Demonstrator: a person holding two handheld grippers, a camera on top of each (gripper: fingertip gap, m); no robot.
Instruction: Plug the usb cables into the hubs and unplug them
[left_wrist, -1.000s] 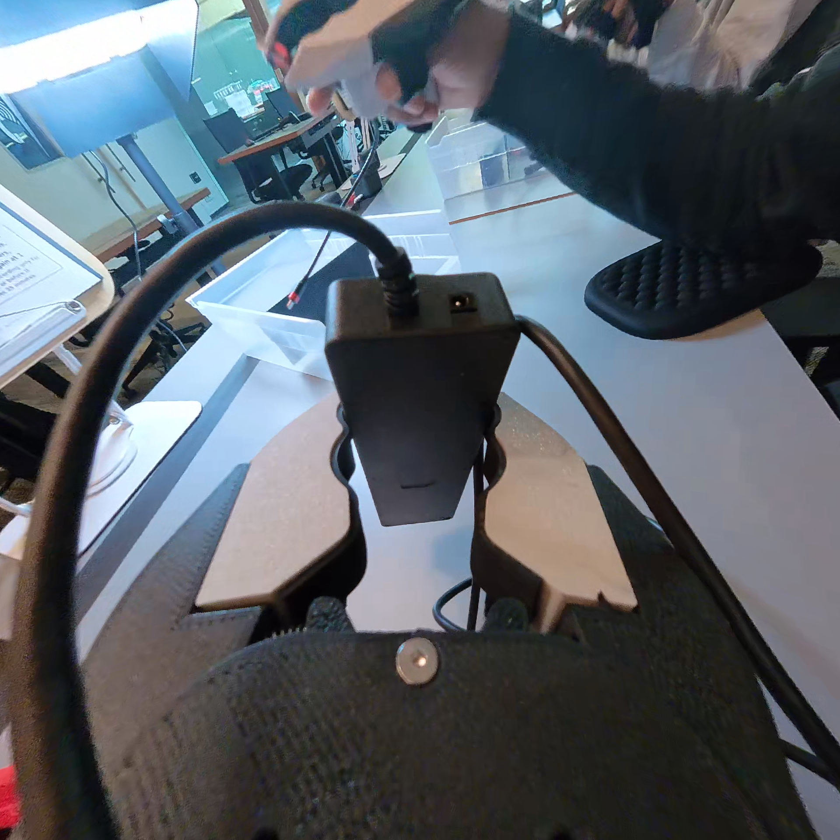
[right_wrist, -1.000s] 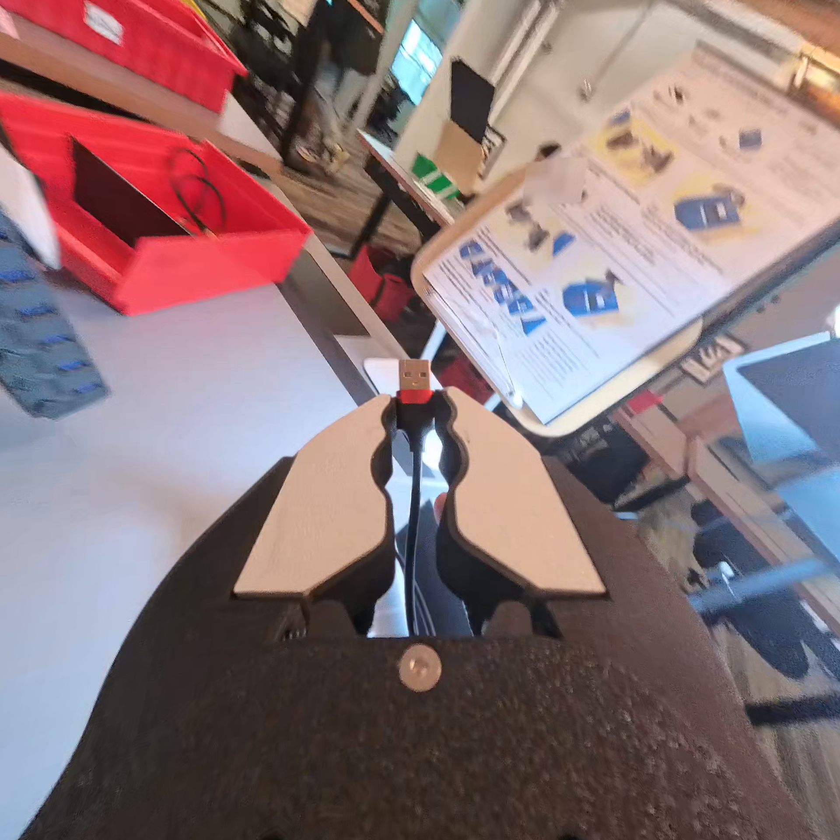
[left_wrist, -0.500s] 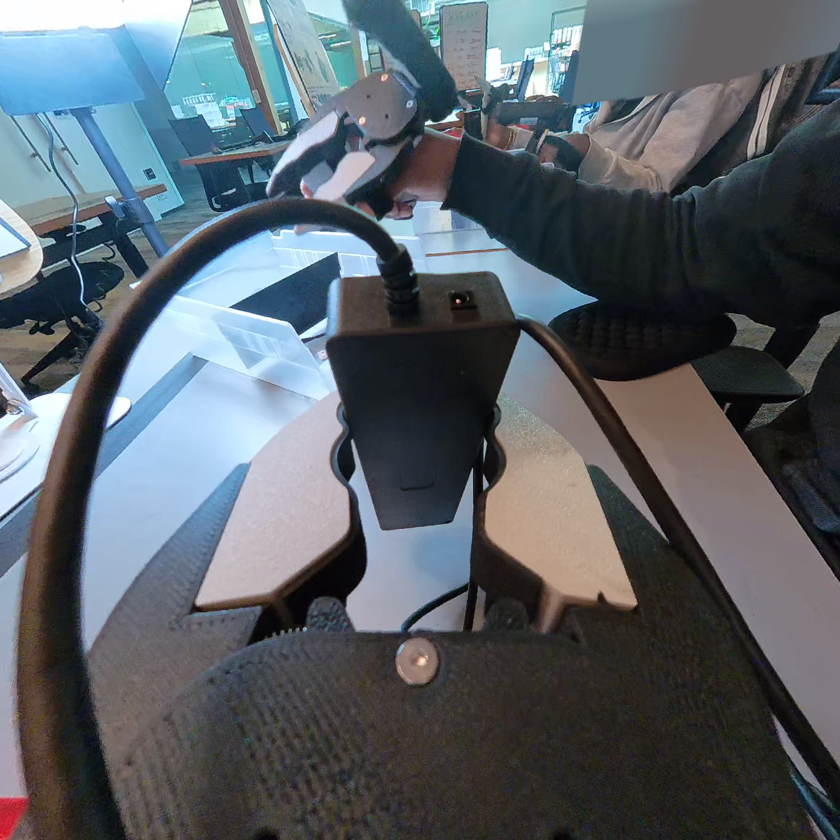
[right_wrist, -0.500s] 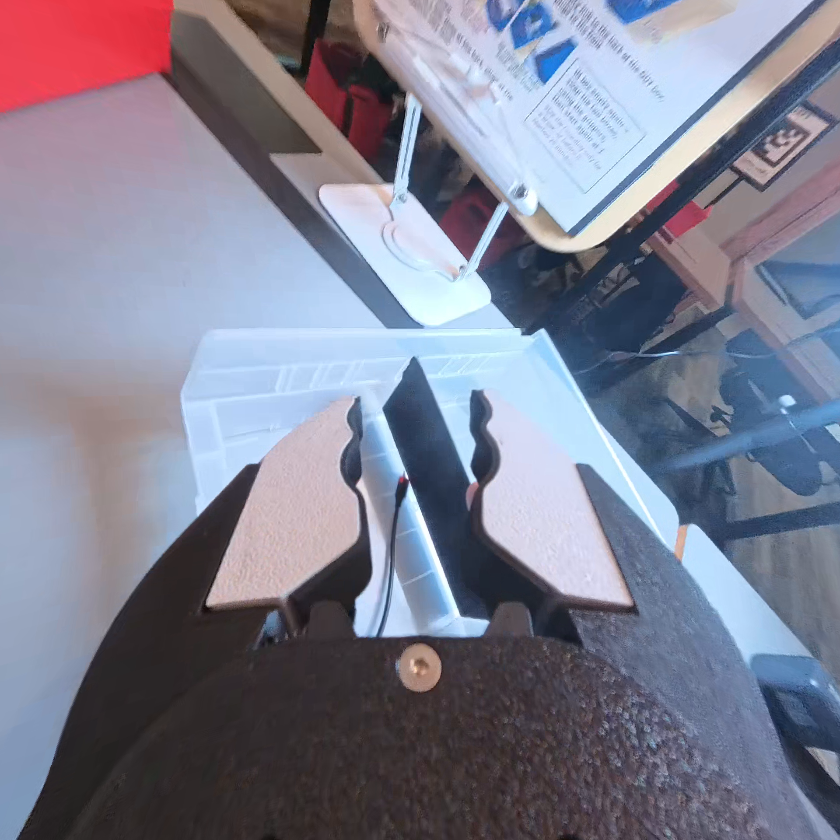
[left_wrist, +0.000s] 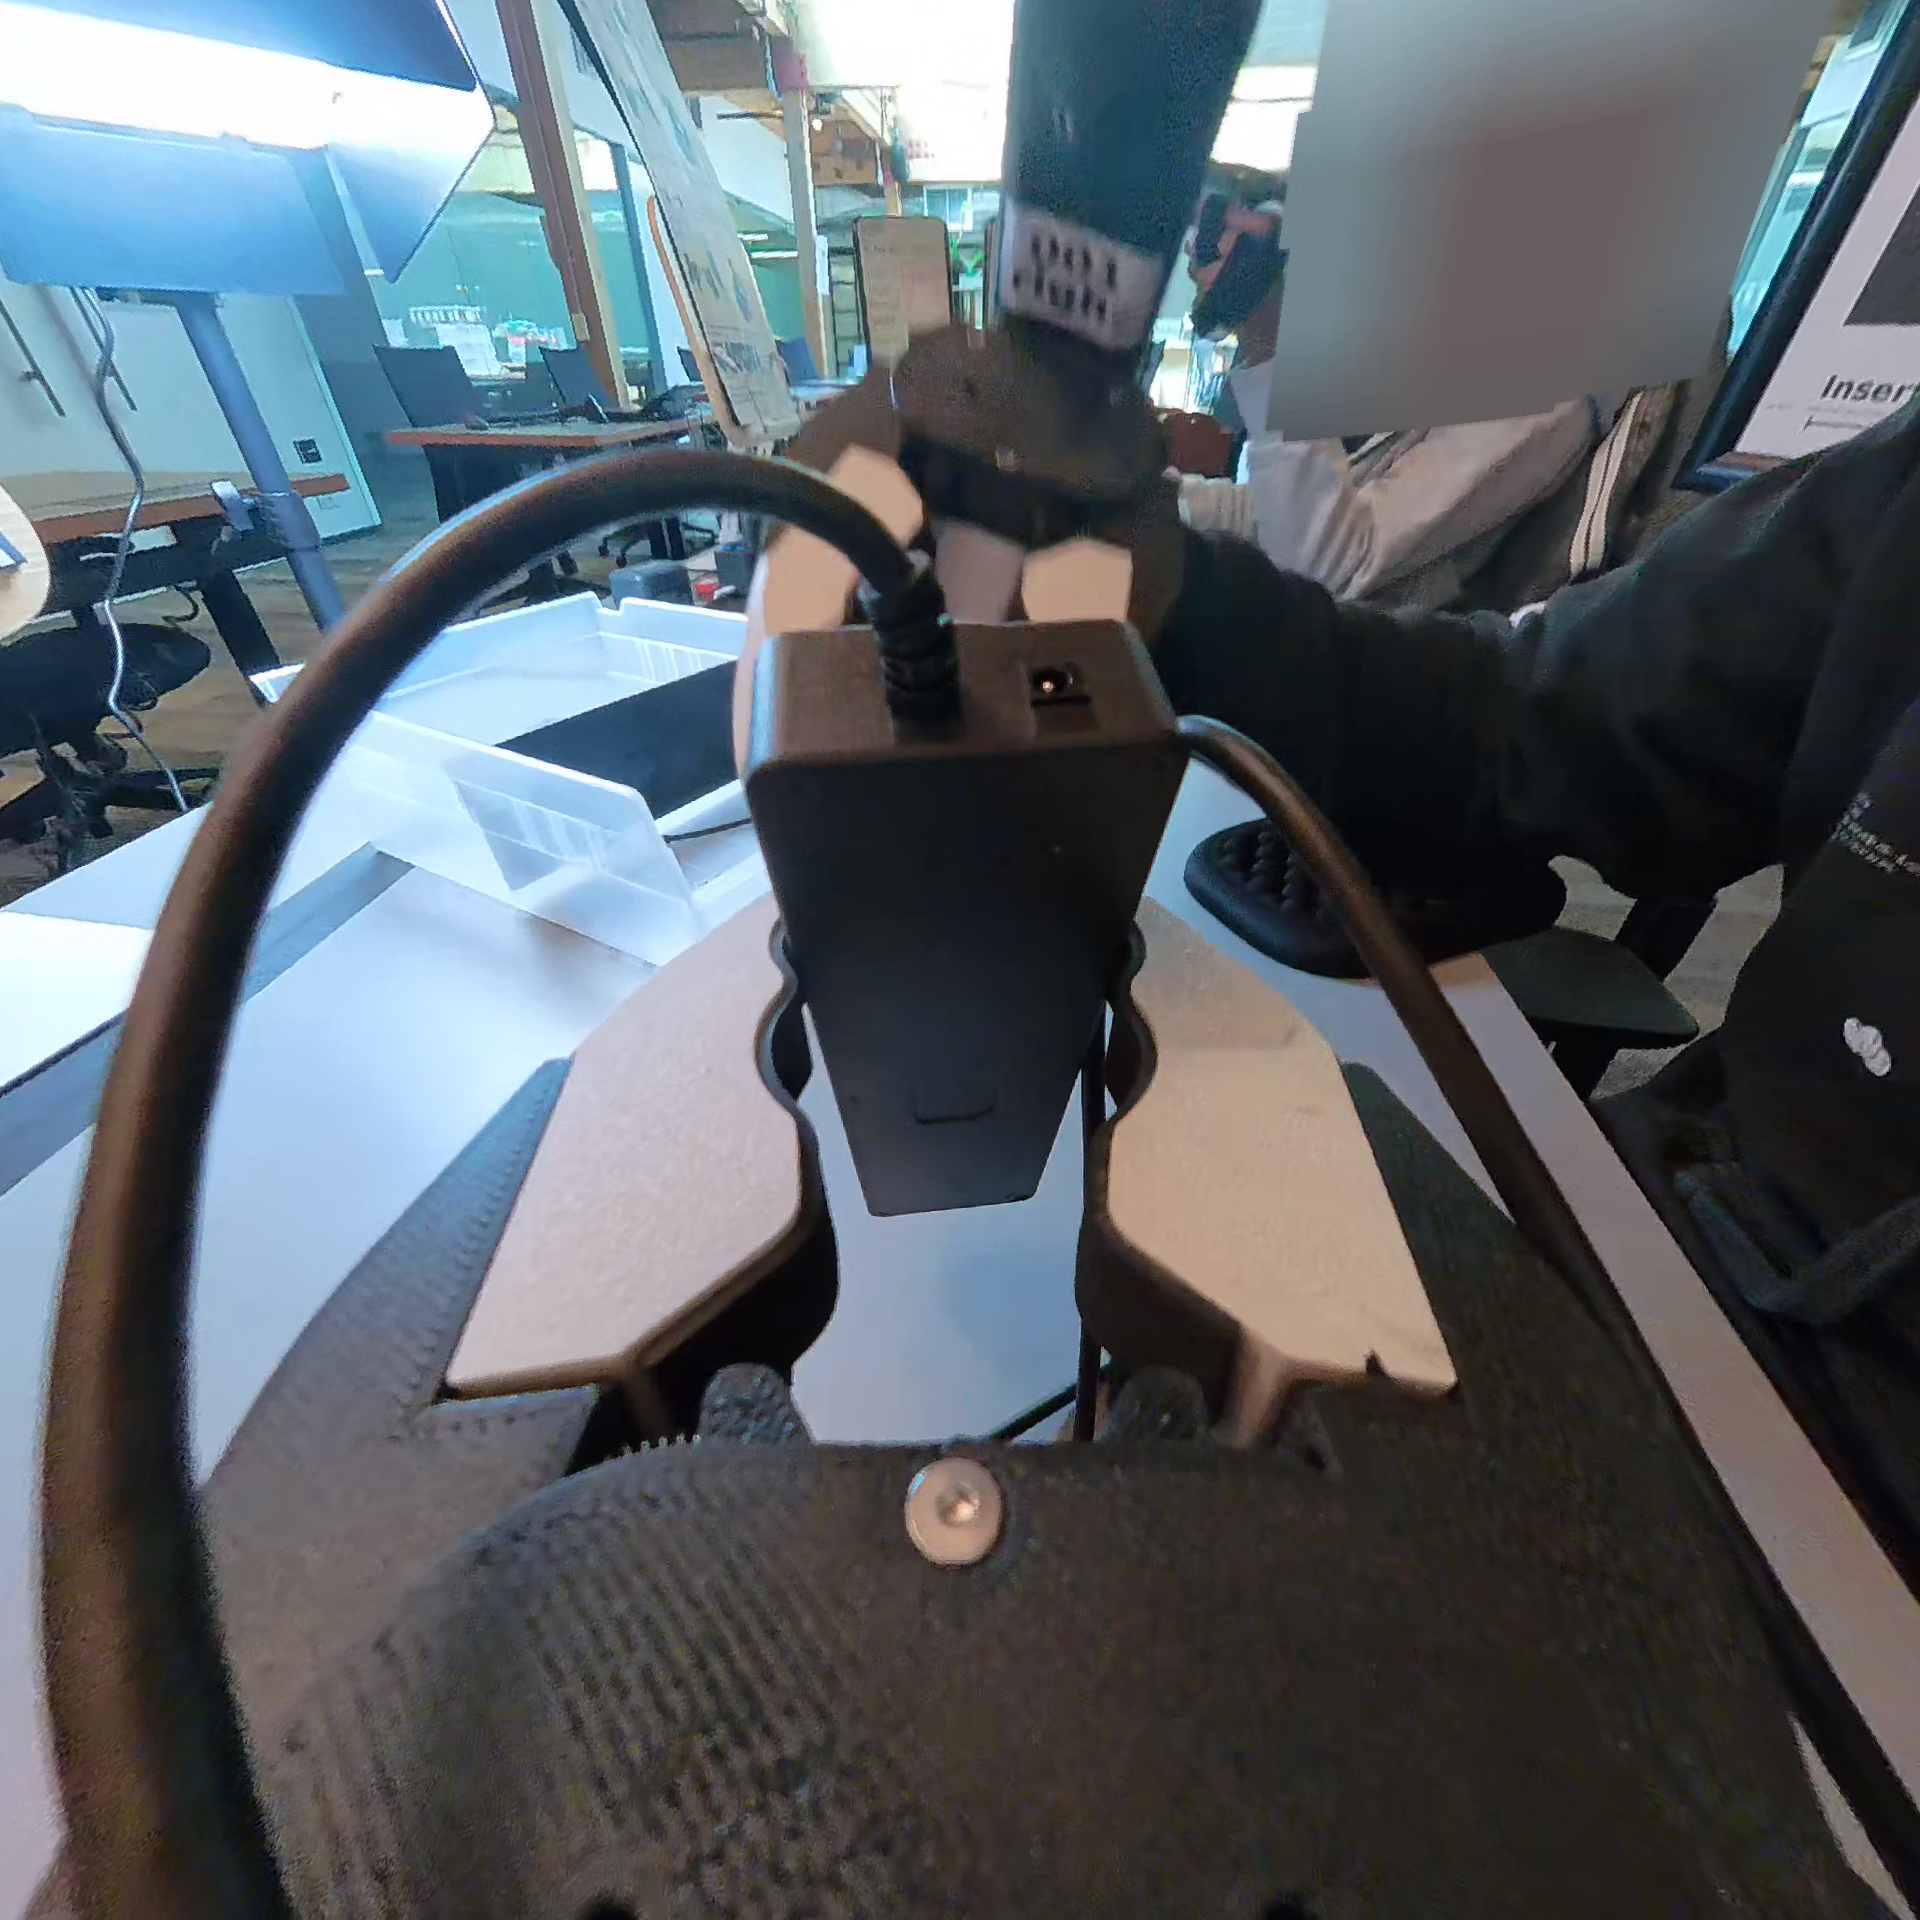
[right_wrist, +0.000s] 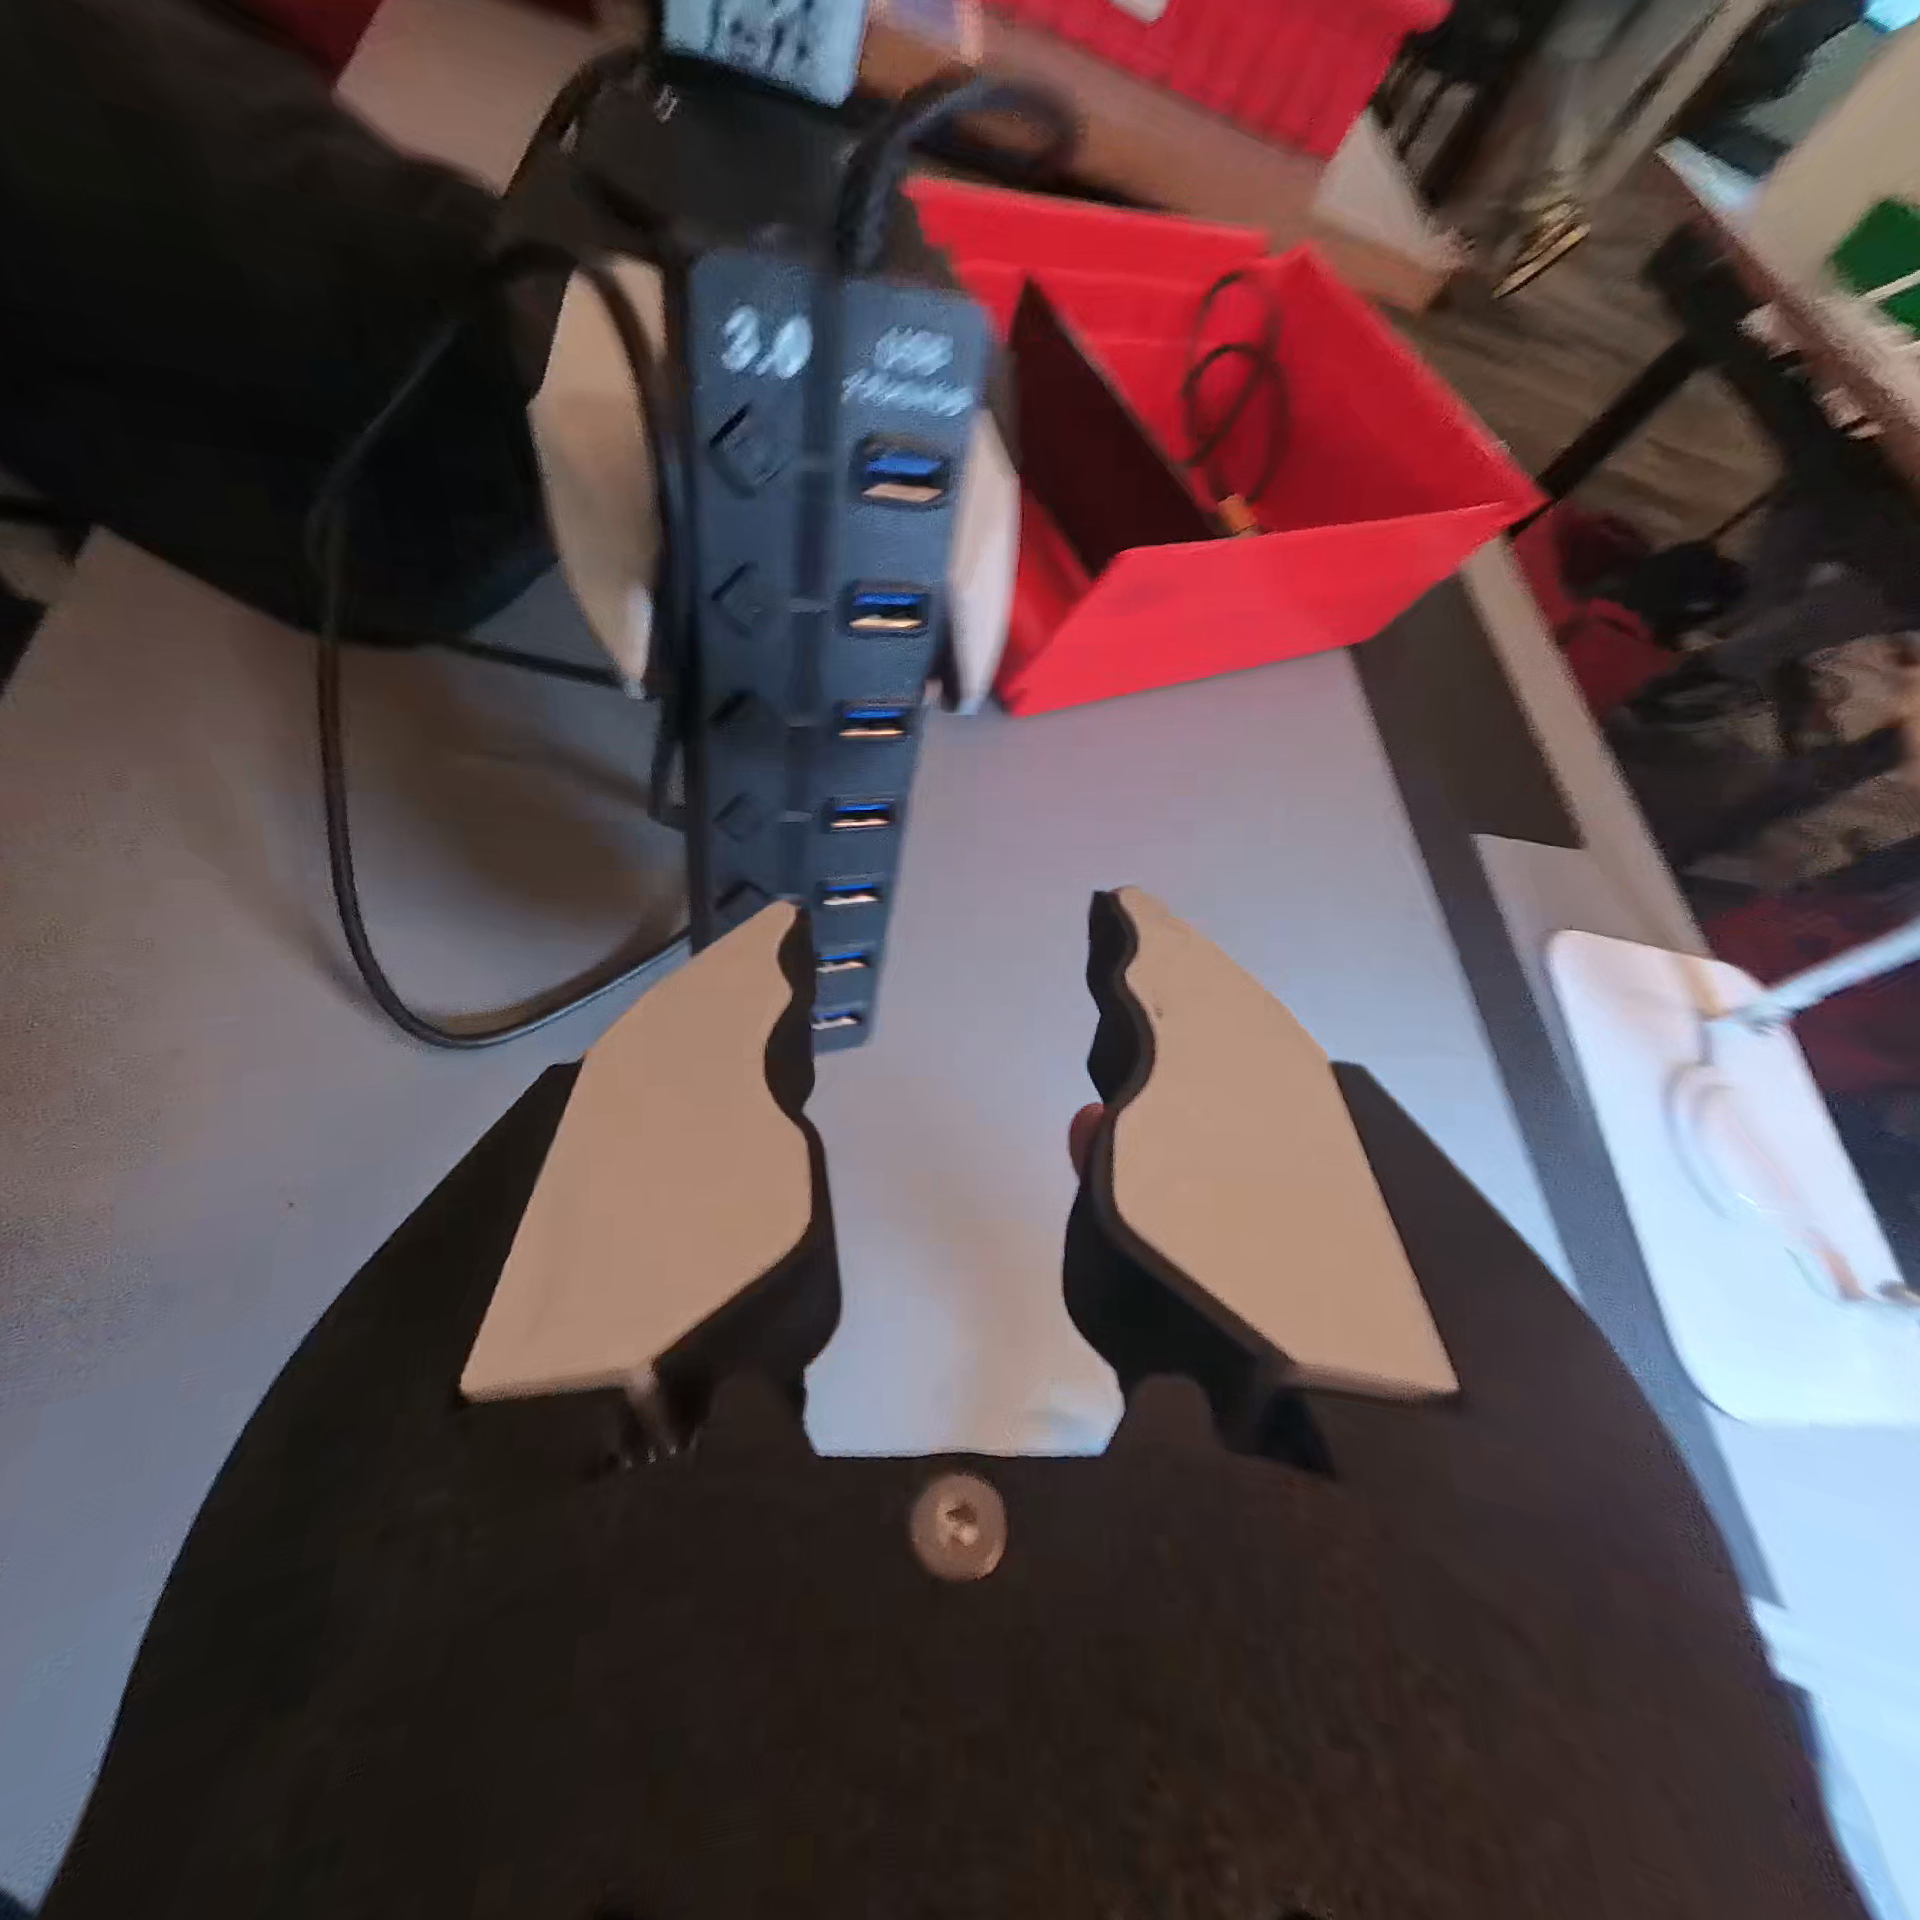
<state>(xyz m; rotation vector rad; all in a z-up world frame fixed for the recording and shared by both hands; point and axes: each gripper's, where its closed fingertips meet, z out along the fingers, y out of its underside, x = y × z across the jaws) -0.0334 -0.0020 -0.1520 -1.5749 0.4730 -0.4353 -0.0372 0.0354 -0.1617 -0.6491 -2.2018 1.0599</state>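
Note:
My left gripper is shut on a black USB hub and holds it upright above the white table. A thick black cable arcs from the hub's top to the left. In the right wrist view the hub shows a row of several empty blue ports, clamped between the left gripper's pale fingers. My right gripper is open and empty, close in front of the hub's lower end. It also shows in the left wrist view, behind the hub.
A clear plastic tray with a black divider and a thin cable lies left of the hub. A red bin with a coiled cable stands behind it. A white stand base is at the right. A black armrest overhangs the table edge. Spacing between my two grippers at the tips: around 5 cm. My right gripper's tips are some 25 cm from the black armrest.
My right gripper opened, dropped the red-tipped USB cable into the clear tray, then swung round to face the hub. My left gripper kept hold of the hub.

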